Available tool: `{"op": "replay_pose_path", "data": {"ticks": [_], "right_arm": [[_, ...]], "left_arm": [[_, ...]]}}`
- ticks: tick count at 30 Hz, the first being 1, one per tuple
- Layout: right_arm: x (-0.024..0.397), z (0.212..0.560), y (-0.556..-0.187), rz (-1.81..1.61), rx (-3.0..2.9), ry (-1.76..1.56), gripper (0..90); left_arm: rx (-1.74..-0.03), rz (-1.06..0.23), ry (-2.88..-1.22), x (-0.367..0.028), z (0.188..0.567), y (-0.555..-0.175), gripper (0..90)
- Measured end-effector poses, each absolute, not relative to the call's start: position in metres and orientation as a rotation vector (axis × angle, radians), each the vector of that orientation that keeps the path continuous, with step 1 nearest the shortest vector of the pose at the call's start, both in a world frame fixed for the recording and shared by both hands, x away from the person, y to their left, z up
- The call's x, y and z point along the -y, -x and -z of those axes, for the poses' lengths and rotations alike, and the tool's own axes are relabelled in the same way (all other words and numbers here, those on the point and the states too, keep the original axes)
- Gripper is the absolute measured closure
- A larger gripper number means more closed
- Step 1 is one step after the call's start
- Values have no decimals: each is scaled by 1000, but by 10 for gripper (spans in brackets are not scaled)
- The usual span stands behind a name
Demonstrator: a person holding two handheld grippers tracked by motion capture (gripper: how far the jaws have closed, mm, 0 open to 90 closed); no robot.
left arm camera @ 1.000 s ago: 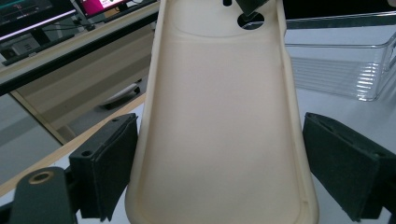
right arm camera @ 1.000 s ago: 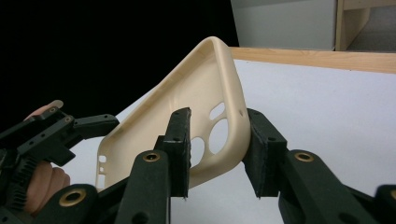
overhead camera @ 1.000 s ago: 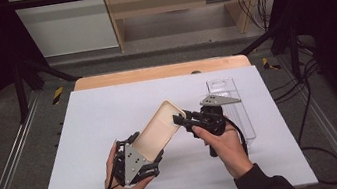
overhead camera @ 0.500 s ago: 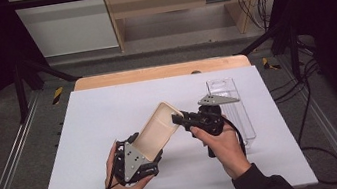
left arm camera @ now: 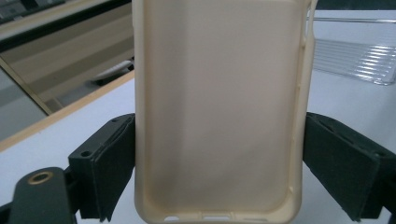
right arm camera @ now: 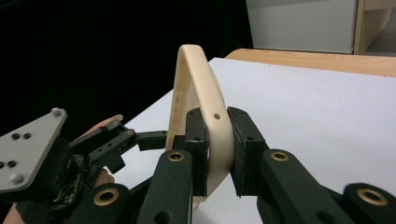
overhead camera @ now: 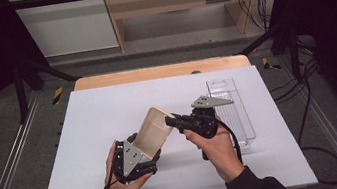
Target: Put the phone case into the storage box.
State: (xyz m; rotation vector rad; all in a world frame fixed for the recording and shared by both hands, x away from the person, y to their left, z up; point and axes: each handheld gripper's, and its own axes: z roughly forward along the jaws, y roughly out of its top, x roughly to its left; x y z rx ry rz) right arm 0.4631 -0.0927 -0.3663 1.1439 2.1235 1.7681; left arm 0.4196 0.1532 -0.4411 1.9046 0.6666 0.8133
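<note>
A cream phone case [overhead camera: 154,132] is held tilted above the white table, its hollow side facing the left gripper view [left arm camera: 219,116]. My left gripper [overhead camera: 148,147] is shut across the case's width near its lower end, one pad on each long side [left arm camera: 219,158]. My right gripper [overhead camera: 169,120] comes in from the right at the case's upper end. Its jaws have just been closing and now pinch the case's rim [right arm camera: 201,88] between the pads [right arm camera: 217,135]. The left gripper [right arm camera: 140,137] shows beyond, at the left of the right gripper view.
A clear ribbed plastic tray [overhead camera: 232,110] lies on the white table top [overhead camera: 108,108] just right of my right hand, also in sight as the tray [left arm camera: 355,60]. A wooden edge [overhead camera: 163,71] runs along the table's far side.
</note>
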Motion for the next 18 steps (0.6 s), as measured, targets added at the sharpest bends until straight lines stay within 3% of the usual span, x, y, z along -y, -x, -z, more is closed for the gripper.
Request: {"op": "replay_pose_path", "data": {"ticks": [9,18], "right_arm": [[77,358,-463,-1674,-2154,-1070,794],[92,339,-492,-1594,-2127,-1067,794]], "left_arm": [[-719,-716,-1881,-155,446,-428,104],[-753,-632,-1766,-175,438,-428,46]]}}
